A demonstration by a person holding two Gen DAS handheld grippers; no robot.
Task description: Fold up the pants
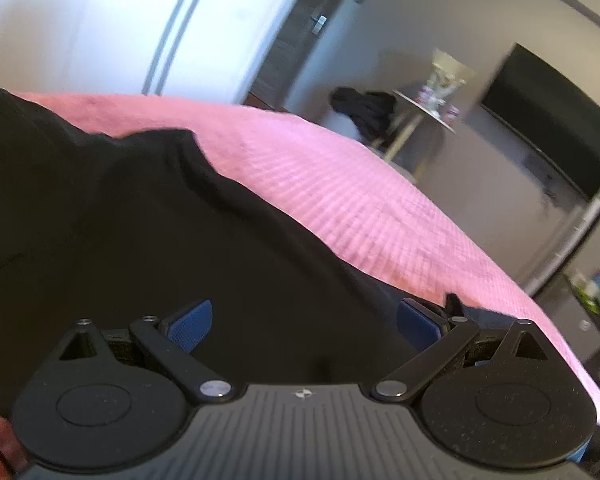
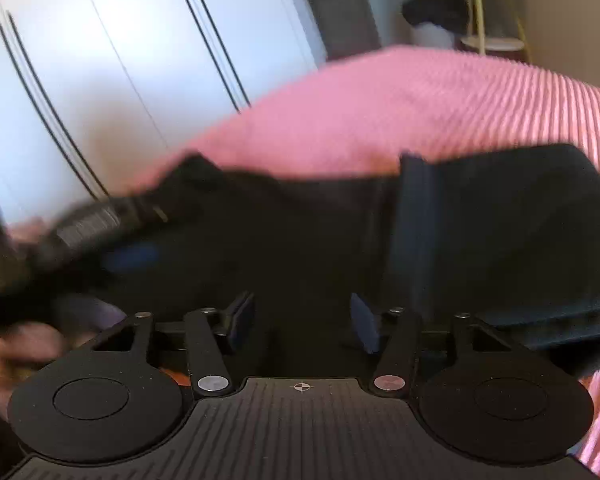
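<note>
Pants [image 1: 148, 232], black and loosely spread, lie on a pink bedspread [image 1: 360, 208] and fill the lower and left parts of the left wrist view. Their edge runs diagonally from the upper left toward the lower right of that frame. The left gripper [image 1: 304, 322] sits low over the dark cloth with its blue-padded fingers [image 1: 190, 324] spread wide apart, nothing pinched between them. In the right wrist view the pants [image 2: 500, 232] cross the middle of the frame, with a folded layer bunched at the right side. The right gripper [image 2: 302, 322] is likewise released, its pads parted above the fabric. The other gripper appears blurred at the left of that frame. White wardrobe doors [image 2: 100, 60] fill the upper left there. In the left wrist view a small round side table [image 1: 424, 112] and a dark television [image 1: 552, 120] stand at the upper right, beyond the bed.
</note>
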